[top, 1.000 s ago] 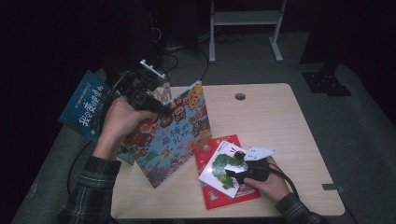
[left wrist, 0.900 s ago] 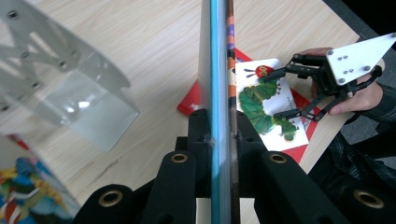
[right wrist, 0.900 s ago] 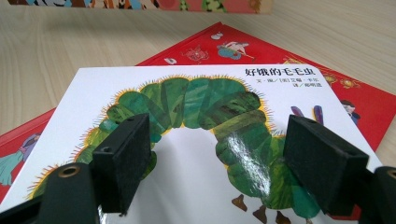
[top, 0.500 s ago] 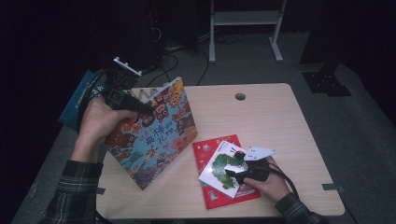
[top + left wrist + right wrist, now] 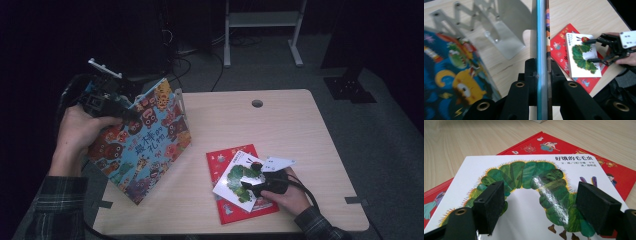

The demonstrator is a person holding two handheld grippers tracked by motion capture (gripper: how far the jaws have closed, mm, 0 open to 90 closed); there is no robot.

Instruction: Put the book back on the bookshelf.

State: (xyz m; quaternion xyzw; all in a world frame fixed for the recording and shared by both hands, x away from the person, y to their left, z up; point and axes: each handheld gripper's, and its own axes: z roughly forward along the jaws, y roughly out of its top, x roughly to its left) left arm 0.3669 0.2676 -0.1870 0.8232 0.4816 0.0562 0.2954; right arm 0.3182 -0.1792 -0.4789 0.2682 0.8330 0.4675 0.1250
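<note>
Your left claw (image 5: 541, 75) is clamped on the edge of the large, thin picture book with the blue cover full of cartoon monsters (image 5: 142, 142), and you are holding it tilted up over the left edge of the pale wooden worktop (image 5: 300, 125), just beside the silver metal folding book rack (image 5: 486, 32). Judge that book as broad, light and fairly stiff but flexible: held by one edge it will likely sag and swing, so keep the grip near the spine and deep between the jaws rather than at a corner. Its glossy cover looks slippery, so a shallow pinch could slide off. Your right claw (image 5: 540, 202) is spread open, its jaws hovering over the small white board book with the green caterpillar (image 5: 534, 185), which lies flat on top of the red hardcover picture book (image 5: 225, 162) near the front right of the worktop. That white book looks thick, rigid and shiny; lying flat it offers little to pinch, so taking it across a free overhanging edge should serve better than pressing from above.
</note>
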